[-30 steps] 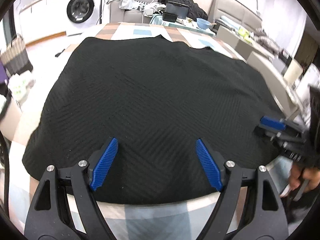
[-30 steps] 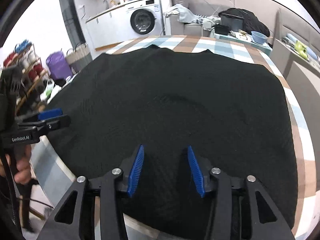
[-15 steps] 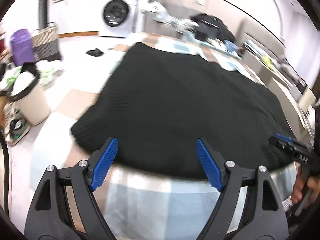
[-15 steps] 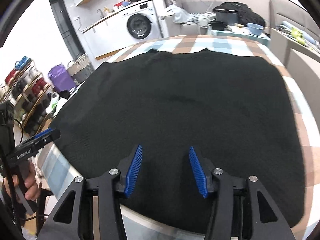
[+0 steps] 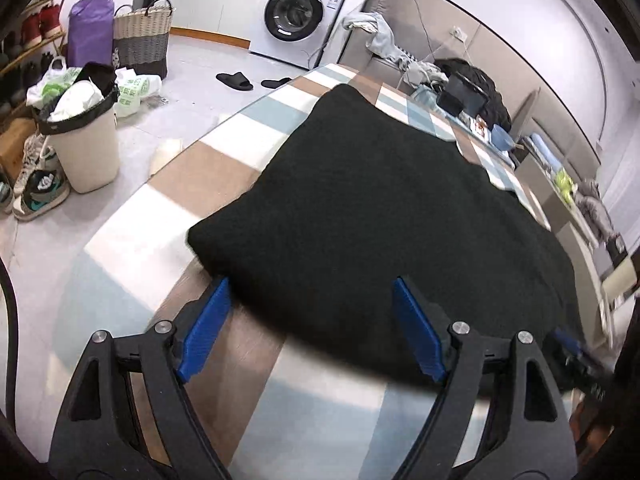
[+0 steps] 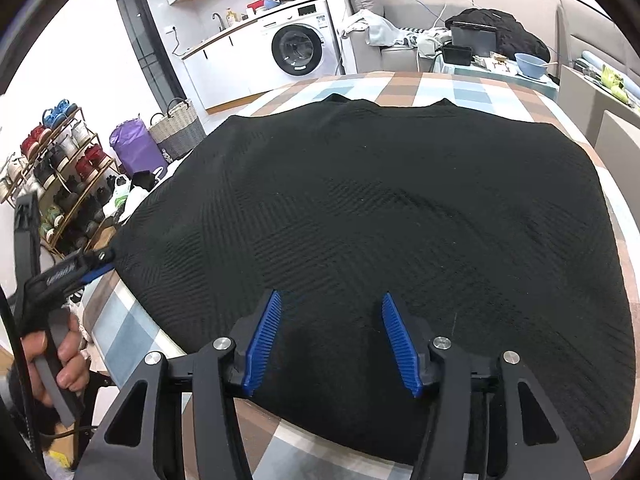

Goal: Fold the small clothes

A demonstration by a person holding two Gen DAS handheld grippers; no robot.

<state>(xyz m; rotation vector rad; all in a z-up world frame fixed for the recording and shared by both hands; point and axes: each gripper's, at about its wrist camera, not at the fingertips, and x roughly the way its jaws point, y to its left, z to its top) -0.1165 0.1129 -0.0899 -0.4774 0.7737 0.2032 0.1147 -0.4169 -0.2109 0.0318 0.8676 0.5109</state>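
Observation:
A black knitted garment (image 5: 400, 216) lies spread flat on a table with a checked cloth (image 5: 208, 168). My left gripper (image 5: 310, 292) is open at the garment's near left corner. The corner's edge lies between its blue pads (image 5: 204, 328), and nothing is pinched. In the right wrist view the left gripper (image 6: 94, 266) appears at that same corner, held by a hand (image 6: 60, 352). My right gripper (image 6: 330, 300) hovers over the garment (image 6: 400, 208) near its front hem. Its jaws are opening, with only flat cloth under them. In the left wrist view the right gripper (image 5: 568, 344) shows only partly at the right.
On the floor to the left are a bin (image 5: 86, 140), a woven basket (image 5: 142, 40), a purple bag (image 5: 90, 28), slippers (image 5: 236, 80) and shoes. A washing machine (image 6: 298, 50) stands behind. Past the table's far edge is a sofa with clothes, a black box (image 6: 472, 38) and a blue bowl (image 6: 530, 64).
The left gripper has swung left along the front hem to the garment's left corner and has rolled. The right gripper's jaws have widened a little, and it has hardly moved.

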